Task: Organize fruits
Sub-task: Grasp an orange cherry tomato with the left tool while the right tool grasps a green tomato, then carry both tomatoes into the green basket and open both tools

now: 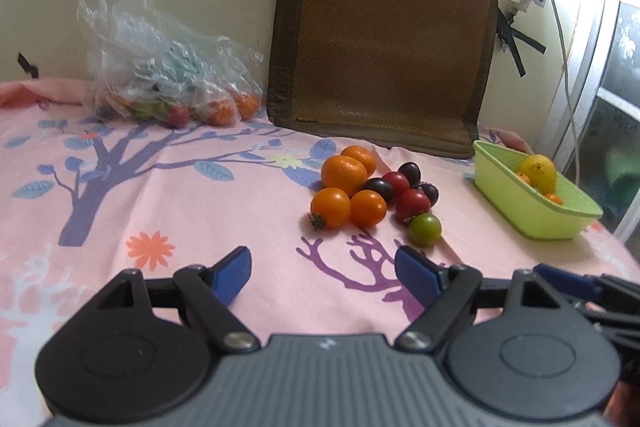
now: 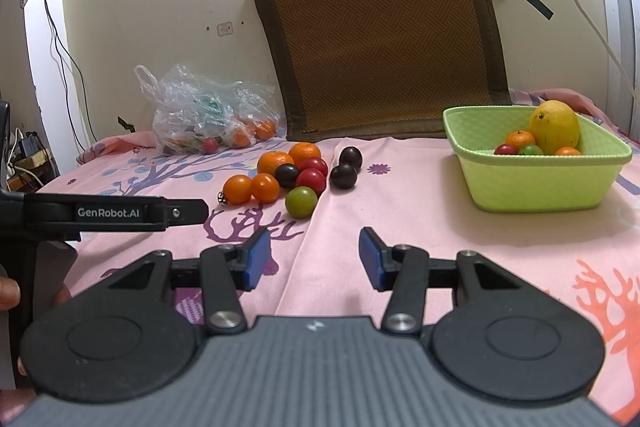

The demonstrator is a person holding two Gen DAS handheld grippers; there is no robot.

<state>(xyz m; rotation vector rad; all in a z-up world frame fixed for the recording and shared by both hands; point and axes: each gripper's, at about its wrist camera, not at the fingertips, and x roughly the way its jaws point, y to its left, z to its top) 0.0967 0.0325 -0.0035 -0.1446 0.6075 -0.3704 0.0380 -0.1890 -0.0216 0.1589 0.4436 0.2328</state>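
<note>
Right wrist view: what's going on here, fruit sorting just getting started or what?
A person holds two grippers over a pink patterned cloth, and neither is handling anything. The left gripper and right gripper both hover open and empty, short of a loose pile of fruit: oranges, tomatoes and dark plums. The green basket to the right already holds a large yellow fruit and a few small ones. A plastic bag with more fruit lies by the wall.

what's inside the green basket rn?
In the green basket: a big yellow fruit, two small oranges, a red tomato and a green one. The near wall hides the basket floor, so anything lower down can't be seen.
</note>
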